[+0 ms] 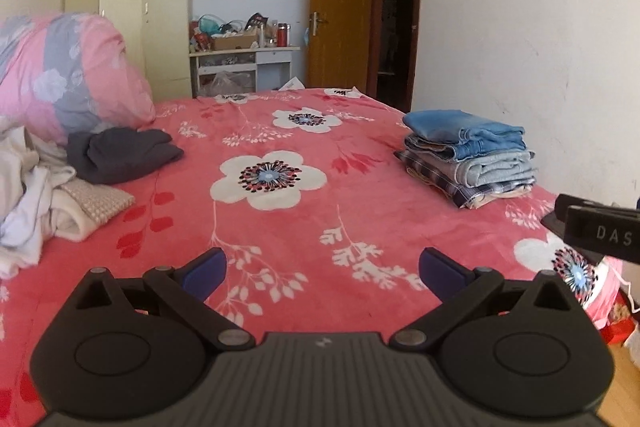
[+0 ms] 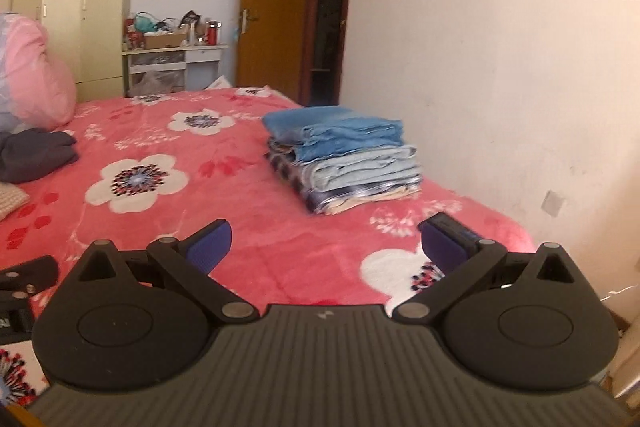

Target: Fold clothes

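Clothes sit in 2 places on our red bed [image 1: 320, 131] with its big white flowers. We see a neat stack [image 1: 470, 157] of folded clothes at the right of the left view, with blue jeans on top. In the right view the same stack [image 2: 344, 157] sits near the middle, close to the wall. A messy pile [image 1: 36, 195] of white clothes lies at the left edge of the left view. A dark grey top [image 1: 120, 155] lies bunched up just beside the pile, in front of a pink quilt [image 1: 68, 71].

Our left gripper [image 1: 322, 269] hangs low over the bed at the bottom of its view. Its 2 blue fingers [image 1: 206, 273] are wide apart and hold nothing. Our right gripper [image 2: 324, 247] is the same, its fingers [image 2: 210, 247] spread wide with only bed between them. Part of the right gripper pokes in at the right edge of the left view.

A brown door [image 1: 340, 3] stands open at the top middle.
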Demonstrator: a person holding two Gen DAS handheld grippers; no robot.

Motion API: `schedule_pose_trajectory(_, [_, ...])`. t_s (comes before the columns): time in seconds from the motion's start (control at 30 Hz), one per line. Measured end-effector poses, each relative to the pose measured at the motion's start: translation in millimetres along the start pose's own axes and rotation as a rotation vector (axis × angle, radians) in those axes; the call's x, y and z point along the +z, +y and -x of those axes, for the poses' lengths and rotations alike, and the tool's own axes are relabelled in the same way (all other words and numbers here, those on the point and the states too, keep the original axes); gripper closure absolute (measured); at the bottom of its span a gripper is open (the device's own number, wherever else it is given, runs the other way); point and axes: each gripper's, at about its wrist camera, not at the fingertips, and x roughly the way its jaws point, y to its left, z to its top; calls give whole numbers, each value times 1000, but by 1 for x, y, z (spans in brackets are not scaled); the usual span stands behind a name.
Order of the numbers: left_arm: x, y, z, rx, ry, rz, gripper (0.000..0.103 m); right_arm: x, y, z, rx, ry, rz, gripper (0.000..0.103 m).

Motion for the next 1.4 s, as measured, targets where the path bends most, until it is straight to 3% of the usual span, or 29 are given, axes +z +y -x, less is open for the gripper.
schedule_pose_trajectory(0.6, [-8, 8, 20, -13, -52, 18, 0, -12, 5, 0, 10, 35, -49, 1])
schedule_pose_trajectory(1.1, [-8, 4, 19, 2, 0, 18, 0, -9, 4, 7, 28, 43, -49, 1])
schedule_pose_trajectory(1.4, [-22, -17, 13, -17, 35, 12, 0, -14, -9, 15, 11, 46, -22, 1])
